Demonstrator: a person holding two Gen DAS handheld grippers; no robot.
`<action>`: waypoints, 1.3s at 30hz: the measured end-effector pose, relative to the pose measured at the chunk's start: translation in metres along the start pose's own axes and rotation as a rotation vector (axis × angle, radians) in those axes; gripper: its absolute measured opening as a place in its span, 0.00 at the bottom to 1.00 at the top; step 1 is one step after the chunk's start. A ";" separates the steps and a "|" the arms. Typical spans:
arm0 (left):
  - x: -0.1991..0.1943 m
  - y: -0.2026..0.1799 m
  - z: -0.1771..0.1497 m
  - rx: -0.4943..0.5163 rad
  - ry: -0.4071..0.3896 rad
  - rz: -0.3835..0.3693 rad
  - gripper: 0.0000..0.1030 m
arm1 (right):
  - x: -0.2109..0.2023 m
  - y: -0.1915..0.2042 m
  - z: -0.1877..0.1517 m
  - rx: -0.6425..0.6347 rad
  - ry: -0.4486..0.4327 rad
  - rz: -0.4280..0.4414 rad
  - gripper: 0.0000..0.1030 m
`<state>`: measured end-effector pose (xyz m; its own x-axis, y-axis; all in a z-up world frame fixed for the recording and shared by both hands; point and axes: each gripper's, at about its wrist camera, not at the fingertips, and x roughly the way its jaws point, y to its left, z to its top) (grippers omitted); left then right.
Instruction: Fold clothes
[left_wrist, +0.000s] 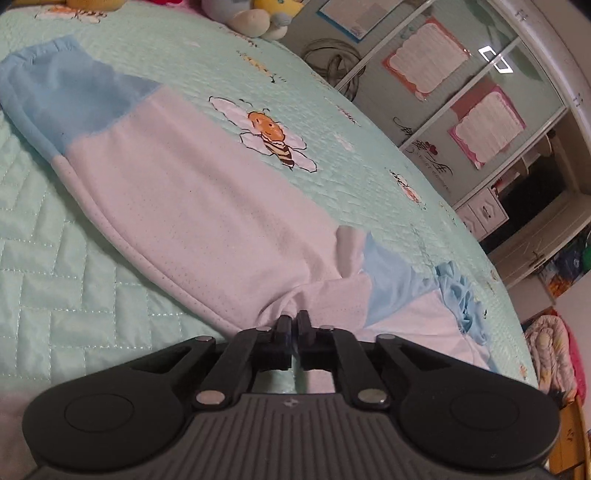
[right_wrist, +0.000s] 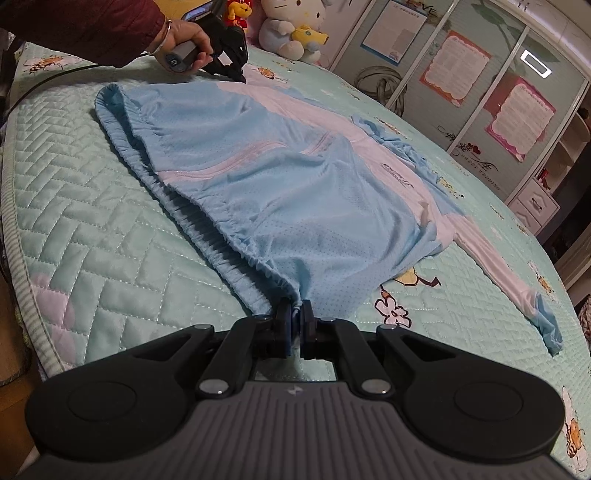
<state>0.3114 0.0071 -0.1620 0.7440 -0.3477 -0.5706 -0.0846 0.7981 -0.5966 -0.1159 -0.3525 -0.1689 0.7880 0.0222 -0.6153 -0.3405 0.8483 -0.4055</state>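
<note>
Two grippers pinch one pale blue and white jacket (right_wrist: 295, 173) spread flat on a mint quilted bedspread (right_wrist: 85, 192), and the fold to come appears to turn on how they stand along its length. Nearest in the right wrist view, the right gripper (right_wrist: 294, 325) has its jaws pressed together on the gathered blue hem corner, which bunches to a point between the pads. From that corner the elastic hem (right_wrist: 147, 162) runs up and left across the quilt, while the jacket's long axis stretches away toward the wardrobe side, ending in the blue collar (right_wrist: 388, 133). One white sleeve (right_wrist: 491, 258) with a blue cuff trails off to the right of the body, lying clear on the quilt. At the jacket's far edge, a person's hand (right_wrist: 184, 37) in a dark red sleeve holds the left gripper (right_wrist: 236, 74) down on the white fabric. The left wrist view shows that gripper (left_wrist: 294, 325) closed on a puckered fold of white cloth, a white sleeve (left_wrist: 192, 199) with a blue cuff running away up and left from the jaws. Each hand is therefore nearest its own side of the garment, with the body lying between them. Beyond the jacket, plush toys (right_wrist: 291, 29) sit at the bed's far end.
</note>
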 end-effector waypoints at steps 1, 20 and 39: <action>-0.001 0.000 -0.001 -0.005 0.001 -0.004 0.08 | 0.000 0.000 0.000 -0.004 0.002 -0.002 0.04; -0.191 -0.100 -0.183 0.769 0.123 -0.139 0.55 | -0.021 -0.012 -0.008 0.030 -0.046 -0.051 0.38; -0.190 -0.106 -0.275 1.408 0.060 0.063 0.32 | -0.013 0.010 0.000 0.061 -0.066 -0.220 0.45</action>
<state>-0.0028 -0.1469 -0.1452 0.7316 -0.2852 -0.6192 0.6344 0.6173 0.4652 -0.1299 -0.3443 -0.1647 0.8724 -0.1334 -0.4703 -0.1270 0.8672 -0.4815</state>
